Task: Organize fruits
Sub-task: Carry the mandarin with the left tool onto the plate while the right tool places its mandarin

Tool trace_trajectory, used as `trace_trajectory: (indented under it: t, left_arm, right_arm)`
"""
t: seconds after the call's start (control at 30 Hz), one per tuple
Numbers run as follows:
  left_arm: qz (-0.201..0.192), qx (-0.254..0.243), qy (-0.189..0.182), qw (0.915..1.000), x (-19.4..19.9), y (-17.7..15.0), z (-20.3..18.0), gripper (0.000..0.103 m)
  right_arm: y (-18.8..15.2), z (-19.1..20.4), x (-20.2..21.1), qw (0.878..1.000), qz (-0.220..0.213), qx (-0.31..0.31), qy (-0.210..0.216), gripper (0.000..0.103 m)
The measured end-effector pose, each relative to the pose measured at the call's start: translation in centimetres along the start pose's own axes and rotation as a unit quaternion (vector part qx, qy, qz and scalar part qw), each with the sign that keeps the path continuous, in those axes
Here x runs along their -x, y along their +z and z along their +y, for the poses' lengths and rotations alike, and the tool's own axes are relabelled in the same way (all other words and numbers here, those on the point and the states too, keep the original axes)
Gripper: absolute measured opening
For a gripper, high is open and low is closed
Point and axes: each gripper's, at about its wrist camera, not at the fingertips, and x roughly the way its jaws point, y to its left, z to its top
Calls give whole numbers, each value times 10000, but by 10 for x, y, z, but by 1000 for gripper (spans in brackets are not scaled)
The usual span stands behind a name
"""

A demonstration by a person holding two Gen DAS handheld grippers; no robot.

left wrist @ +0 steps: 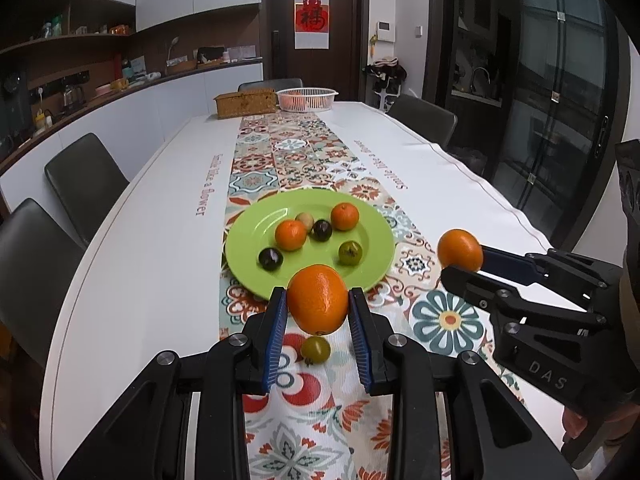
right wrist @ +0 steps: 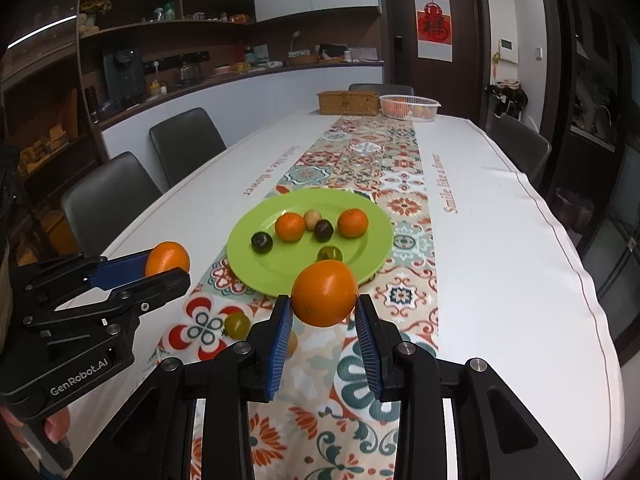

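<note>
My left gripper (left wrist: 318, 308) is shut on an orange (left wrist: 317, 299), held above the table runner just short of the green plate (left wrist: 248, 240). My right gripper (right wrist: 324, 310) is shut on another orange (right wrist: 324, 293), also near the plate's (right wrist: 256, 224) front rim. Each gripper shows in the other's view, the right (left wrist: 460, 258) and the left (right wrist: 168, 266). The plate holds two mandarins (left wrist: 291, 235), two dark plums (left wrist: 271, 259), a green tomato (left wrist: 350, 253) and a small pale fruit (left wrist: 305, 221). A green tomato (left wrist: 315, 349) lies on the runner under my left gripper.
A wicker box (left wrist: 245, 103) and a white basket (left wrist: 307, 99) with fruit stand at the table's far end. Grey chairs (left wrist: 82, 180) line both sides. A small yellowish fruit (right wrist: 291, 343) lies on the runner behind my right gripper's left finger.
</note>
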Motion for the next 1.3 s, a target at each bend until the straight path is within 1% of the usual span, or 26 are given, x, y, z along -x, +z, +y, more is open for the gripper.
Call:
trace_trajectory:
  t: [0.17, 0.4, 0.6, 0.93, 1.13, 1.3]
  left_arm:
    - [-55, -23, -2, 10000, -5, 15, 1, 31]
    - [-103, -76, 10, 9999, -17, 33, 5, 31]
    - [-38, -66, -25, 10000, -34, 45, 11, 31]
    - [138, -105, -107, 9998, -69, 58, 20, 31]
    - [278, -110, -156, 9994, -89, 62, 27, 31]
    - [465, 14, -260, 9986, -108, 64, 33, 31]
  right_arm:
    - [14, 1, -6, 9999, -48, 87, 96, 34]
    - [34, -2, -22, 9996, -74, 262, 103, 34]
    - [49, -5, -39, 9992, -26, 403, 79, 34]
    - [68, -15, -86, 9979, 299, 570, 72, 34]
    - [72, -17, -115, 9963, 566, 638, 93, 34]
    - [73, -20, -136, 9948, 803, 614, 107, 34]
